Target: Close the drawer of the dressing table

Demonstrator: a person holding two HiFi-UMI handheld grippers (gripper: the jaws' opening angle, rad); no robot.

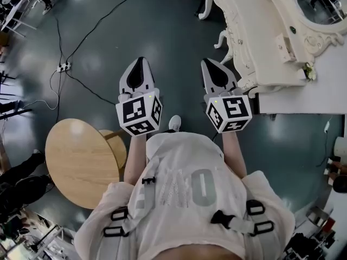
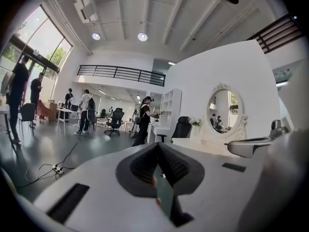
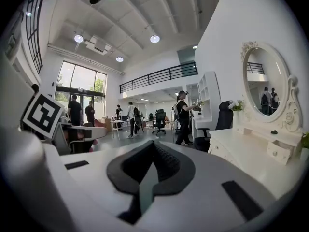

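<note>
Ornate white mirrored dressing table (image 1: 255,31), upright, ahead at right

I log the dressing table (image 1: 255,37) as white-painted, carved, with a slight sheen. Floor (image 1: 162,20): dark, glossy, mirrors the lamps. Near-left round tabletop (image 1: 76,161): pale matt wood. Left gripper (image 1: 139,64) and right gripper (image 1: 210,65): smooth white plastic, with ribbed black pads (image 3: 166,162).

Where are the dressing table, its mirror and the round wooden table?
dressing table (image 1: 255,31), head view, on its white top.
mirror (image 3: 263,86), right gripper view, on the glass.
wooden table (image 1: 81,161), head view, middle of its round top.
</note>
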